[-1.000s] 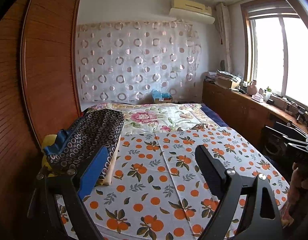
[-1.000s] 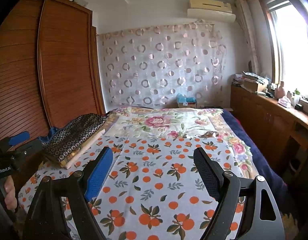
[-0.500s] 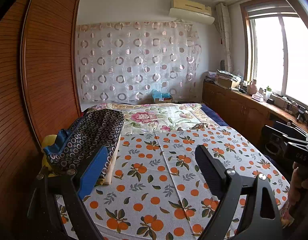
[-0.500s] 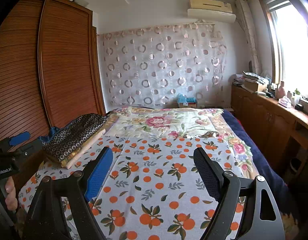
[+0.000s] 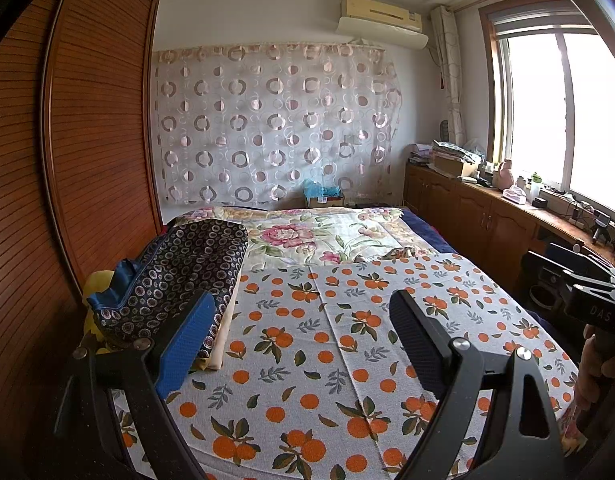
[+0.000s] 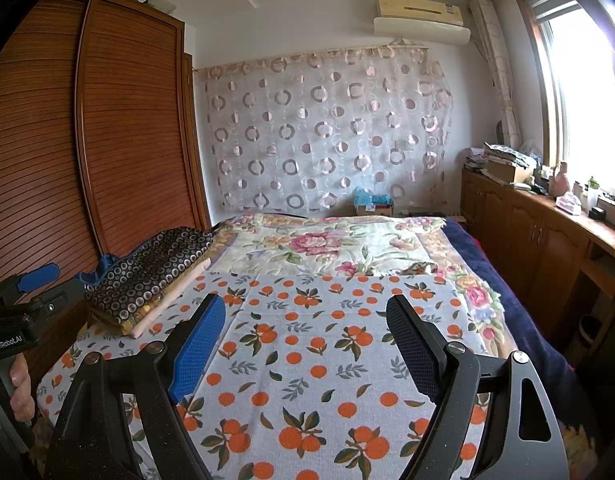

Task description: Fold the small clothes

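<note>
Wardrobe: tall brown slatted wooden wardrobe (image 5: 87,152) stood far to the left of both grippers, running along the bed's edge.
Folded stack: dark circle-patterned folded clothes with a blue lining and cream and yellow layers beneath (image 5: 179,276) lay ahead-left of the left gripper, just past its blue pad; from the right gripper the same stack (image 6: 147,280) sat further ahead-left.
Left gripper: left gripper (image 5: 303,344) hung over the near end of the bed, jaws spread wide, nothing between them; one pad blue, one black.
Bed cover: white sheet printed with oranges and leaves (image 5: 347,320) lay flat directly below and ahead of both grippers, smooth apart from a crease running lengthwise.
Quilt: cream floral quilt with pink roses (image 6: 327,244) lay beyond the orange sheet, straight ahead.
Right gripper: right gripper (image 6: 305,340) hung over the same sheet, jaws spread wide and empty.
Curtain: sheer ring-patterned curtain (image 5: 271,128) covered the far wall.
Cabinet: long brown wooden cabinet with a cluttered top (image 6: 519,220) ran ahead-right, under the window.
</note>
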The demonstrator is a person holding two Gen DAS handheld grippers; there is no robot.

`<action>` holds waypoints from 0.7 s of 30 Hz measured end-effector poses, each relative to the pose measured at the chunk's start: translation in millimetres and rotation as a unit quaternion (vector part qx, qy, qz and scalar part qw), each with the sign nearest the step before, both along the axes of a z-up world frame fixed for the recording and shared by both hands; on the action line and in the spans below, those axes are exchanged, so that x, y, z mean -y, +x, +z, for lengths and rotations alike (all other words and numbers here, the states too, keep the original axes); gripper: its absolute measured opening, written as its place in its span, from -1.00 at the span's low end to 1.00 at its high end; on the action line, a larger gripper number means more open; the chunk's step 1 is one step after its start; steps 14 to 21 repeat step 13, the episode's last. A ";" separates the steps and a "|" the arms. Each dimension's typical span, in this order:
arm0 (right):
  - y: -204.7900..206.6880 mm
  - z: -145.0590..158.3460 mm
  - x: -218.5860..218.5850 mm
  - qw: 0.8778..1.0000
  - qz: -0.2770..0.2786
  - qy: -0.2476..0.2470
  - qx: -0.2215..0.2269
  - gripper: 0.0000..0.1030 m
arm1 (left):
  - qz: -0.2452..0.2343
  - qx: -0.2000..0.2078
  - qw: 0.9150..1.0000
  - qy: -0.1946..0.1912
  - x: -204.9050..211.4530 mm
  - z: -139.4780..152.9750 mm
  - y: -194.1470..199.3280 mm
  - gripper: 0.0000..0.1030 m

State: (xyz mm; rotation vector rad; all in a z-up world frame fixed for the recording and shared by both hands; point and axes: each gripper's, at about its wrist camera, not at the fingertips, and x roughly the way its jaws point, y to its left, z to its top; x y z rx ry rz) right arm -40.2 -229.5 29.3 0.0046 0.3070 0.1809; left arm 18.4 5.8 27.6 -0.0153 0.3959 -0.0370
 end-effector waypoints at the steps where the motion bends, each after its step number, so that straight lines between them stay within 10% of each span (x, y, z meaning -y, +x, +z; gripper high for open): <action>1: 0.0 0.0 0.1 1.000 0.000 0.000 0.000 0.63 | 0.000 0.000 1.000 0.000 0.1 -0.2 0.0 0.74; 21: 0.7 0.1 0.1 1.000 0.000 0.000 0.001 0.63 | 0.000 0.000 1.000 0.000 0.2 -0.9 -0.1 0.74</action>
